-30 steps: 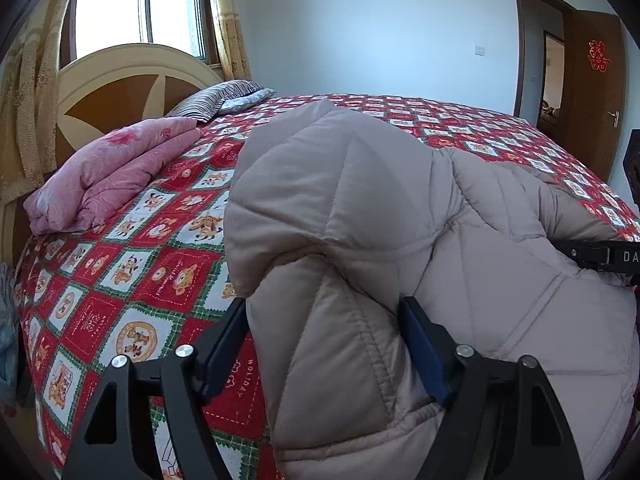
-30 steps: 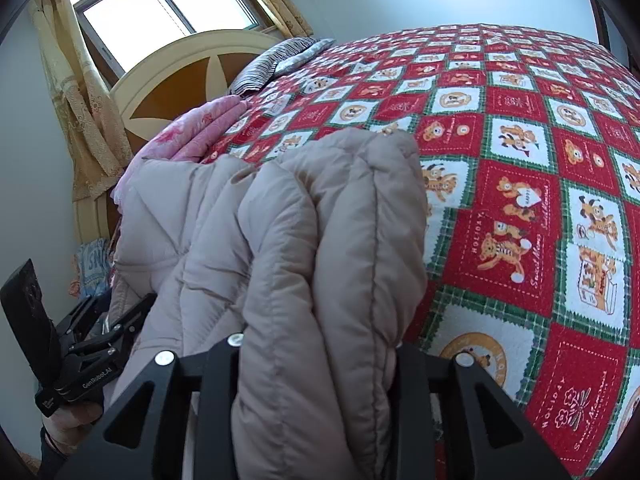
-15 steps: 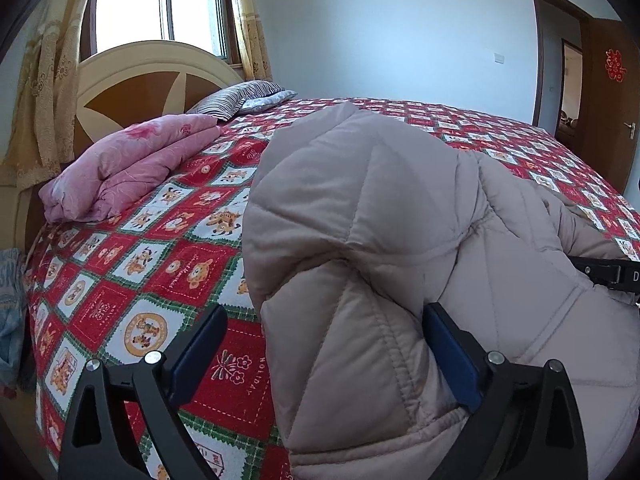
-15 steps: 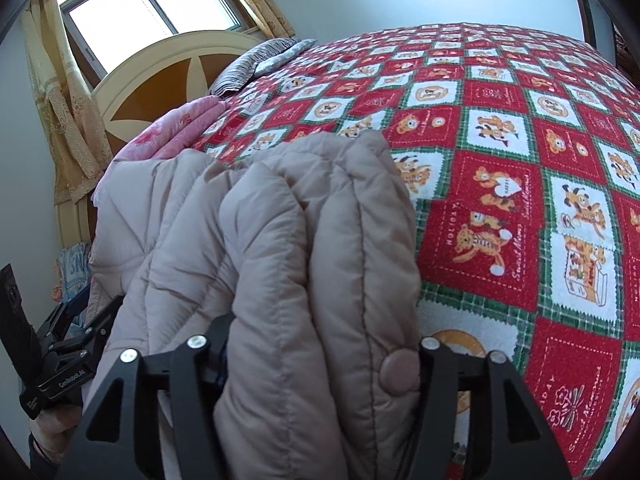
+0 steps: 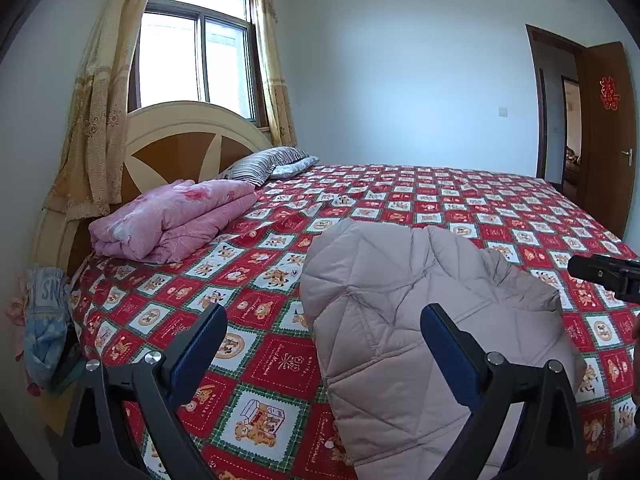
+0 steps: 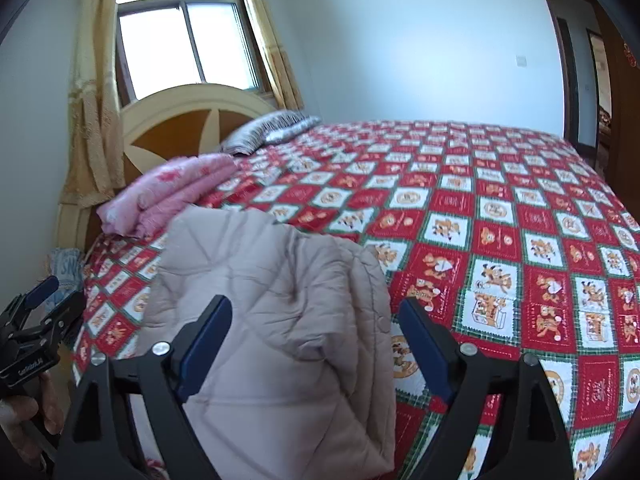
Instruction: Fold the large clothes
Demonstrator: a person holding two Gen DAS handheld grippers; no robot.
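1. My left gripper jaws wide, holding nothing.
2. My right gripper jaws just opened, clear of the padded coat.
3. Coat lies folded on bed, near pink quilt.
4. Soft, puffy, likely springy; I'd grab the quilted edge.

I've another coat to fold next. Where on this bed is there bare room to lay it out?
The widest free patch is the red checked bedspread between the folded beige quilted coat and the door side. A narrower strip lies between the coat and the folded pink blanket. It is crowded by the headboard, with that blanket and the striped pillows.
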